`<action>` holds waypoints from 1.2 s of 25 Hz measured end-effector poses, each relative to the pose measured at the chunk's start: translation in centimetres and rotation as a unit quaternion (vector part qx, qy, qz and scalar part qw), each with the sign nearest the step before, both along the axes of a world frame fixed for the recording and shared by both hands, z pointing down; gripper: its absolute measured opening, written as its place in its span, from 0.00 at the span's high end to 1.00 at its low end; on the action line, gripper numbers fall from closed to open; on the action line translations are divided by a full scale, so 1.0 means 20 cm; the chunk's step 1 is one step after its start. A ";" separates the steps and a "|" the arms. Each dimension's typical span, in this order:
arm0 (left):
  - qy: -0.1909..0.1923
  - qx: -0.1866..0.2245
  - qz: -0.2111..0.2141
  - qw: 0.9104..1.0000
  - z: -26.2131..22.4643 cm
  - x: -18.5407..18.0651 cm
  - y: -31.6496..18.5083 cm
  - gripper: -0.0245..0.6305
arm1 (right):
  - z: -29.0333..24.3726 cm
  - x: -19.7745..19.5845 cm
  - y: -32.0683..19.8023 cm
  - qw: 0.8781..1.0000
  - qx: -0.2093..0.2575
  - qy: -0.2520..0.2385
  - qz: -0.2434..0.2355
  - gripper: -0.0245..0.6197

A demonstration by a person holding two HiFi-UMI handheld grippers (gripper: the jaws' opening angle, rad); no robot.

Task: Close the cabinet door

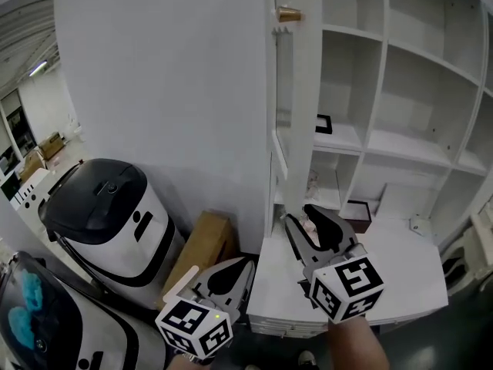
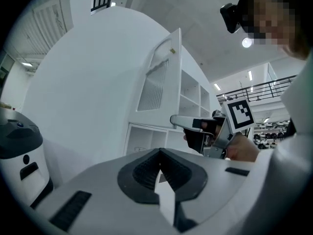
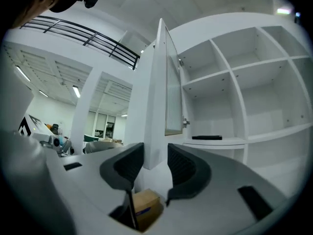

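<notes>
The white cabinet door stands open, edge-on to me, with a brass knob near its top. My right gripper reaches level to the door's lower corner. In the right gripper view the door fills the gap between the two black pads, which touch both of its faces. My left gripper hangs low to the left of the cabinet, apart from the door, with its jaws together and nothing in them. The left gripper view shows the door and the right gripper at it.
Open white shelves lie behind the door, with a flat black object on one. A white low top runs below them. A black-and-white bin and a cardboard box stand on the floor at the left.
</notes>
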State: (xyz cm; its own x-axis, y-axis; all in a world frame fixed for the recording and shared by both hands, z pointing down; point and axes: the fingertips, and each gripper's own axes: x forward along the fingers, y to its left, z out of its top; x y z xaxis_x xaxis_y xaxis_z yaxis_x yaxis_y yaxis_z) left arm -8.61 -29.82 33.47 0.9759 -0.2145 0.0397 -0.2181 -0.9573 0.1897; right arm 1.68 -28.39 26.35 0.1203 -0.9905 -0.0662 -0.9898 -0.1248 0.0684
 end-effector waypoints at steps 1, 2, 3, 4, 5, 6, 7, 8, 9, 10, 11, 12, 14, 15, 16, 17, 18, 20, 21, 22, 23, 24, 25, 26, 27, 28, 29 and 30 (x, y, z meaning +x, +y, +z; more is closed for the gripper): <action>0.001 0.000 0.007 1.000 0.00 0.01 0.02 0.96 | 0.00 0.03 0.03 1.000 -0.002 0.003 0.012 0.74; 0.002 0.000 0.013 1.000 0.00 0.02 0.04 0.96 | 0.01 0.06 0.05 1.000 -0.004 0.005 0.024 0.76; 0.003 0.000 0.018 1.000 0.00 0.03 0.05 0.96 | 0.01 0.08 0.07 0.999 -0.005 0.007 0.036 0.79; 0.003 0.000 0.022 1.000 0.00 0.04 0.06 0.96 | 0.01 0.11 0.09 0.999 -0.005 0.008 0.046 0.82; 0.004 0.000 0.026 1.000 0.00 0.05 0.08 0.96 | 0.01 0.14 0.10 0.998 -0.005 0.008 0.056 0.84; 0.003 0.001 0.029 1.000 0.00 0.07 0.09 0.96 | 0.01 0.17 0.12 0.998 -0.005 0.007 0.064 0.85; 0.002 0.001 0.033 0.999 0.00 0.10 0.11 0.96 | 0.01 0.20 0.14 0.998 -0.004 0.005 0.069 0.86; 0.002 0.001 0.036 0.999 0.00 0.12 0.12 0.96 | 0.01 0.24 0.15 0.997 -0.004 0.003 0.072 0.86; 0.001 0.001 0.038 0.999 0.00 0.15 0.13 0.96 | 0.01 0.27 0.16 0.997 -0.003 0.001 0.072 0.86; 0.002 0.001 0.039 0.999 -0.01 0.18 0.14 0.96 | 0.01 0.29 0.17 0.998 -0.004 0.001 0.070 0.86; 0.002 0.002 0.040 0.999 -0.01 0.21 0.15 0.96 | 0.01 0.32 0.17 0.998 -0.004 0.001 0.070 0.86; 0.003 0.002 0.041 0.999 -0.02 0.23 0.16 0.96 | 0.01 0.34 0.18 0.997 -0.005 0.001 0.071 0.86; 0.003 0.003 0.044 0.999 -0.02 0.29 0.18 0.96 | 0.02 0.41 0.20 0.997 -0.004 -0.001 0.075 0.86; 0.002 0.003 0.045 0.999 -0.02 0.32 0.19 0.96 | 0.02 0.44 0.21 0.997 -0.003 -0.002 0.076 0.86; 0.001 0.004 0.045 0.999 -0.02 0.35 0.19 0.96 | 0.02 0.48 0.21 0.997 -0.002 -0.004 0.076 0.86; 0.000 0.004 0.045 0.999 -0.02 0.38 0.19 0.96 | 0.02 0.51 0.22 0.997 0.000 -0.006 0.076 0.86; -0.001 0.005 0.044 0.999 -0.03 0.41 0.20 0.96 | 0.02 0.54 0.22 0.997 0.002 -0.008 0.075 0.86; -0.002 0.005 0.041 0.999 -0.03 0.46 0.19 0.96 | 0.02 0.59 0.22 0.997 0.004 -0.010 0.072 0.86; -0.002 0.005 0.040 0.999 -0.03 0.49 0.19 0.96 | 0.02 0.62 0.22 0.997 0.004 -0.011 0.071 0.86; -0.003 0.004 0.038 0.999 -0.03 0.52 0.19 0.96 | 0.02 0.66 0.22 0.997 0.005 -0.012 0.071 0.86; -0.004 0.004 0.037 0.999 -0.02 0.55 0.19 0.96 | 0.02 0.69 0.22 0.997 0.005 -0.012 0.070 0.85; -0.005 0.003 0.037 0.999 -0.02 0.58 0.19 0.96 | 0.02 0.73 0.22 0.998 0.005 -0.013 0.069 0.85; -0.007 0.002 0.036 0.999 -0.02 0.60 0.20 0.96 | 0.02 0.76 0.22 0.998 0.005 -0.013 0.068 0.85; -0.008 0.002 0.035 0.999 -0.01 0.63 0.20 0.96 | 0.02 0.79 0.21 0.998 0.004 -0.014 0.066 0.85; -0.009 0.001 0.034 0.999 -0.01 0.66 0.20 0.96 | 0.02 0.82 0.21 0.998 0.004 -0.015 0.064 0.84; -0.011 0.001 0.033 0.999 0.00 0.69 0.20 0.96 | 0.02 0.85 0.21 0.998 0.005 -0.016 0.063 0.84; -0.012 0.001 0.032 0.999 0.00 0.72 0.20 0.96 | 0.02 0.88 0.21 0.998 0.006 -0.016 0.061 0.84; -0.014 0.001 0.031 0.999 0.00 0.75 0.19 0.96 | 0.02 0.91 0.20 0.998 0.007 -0.017 0.058 0.83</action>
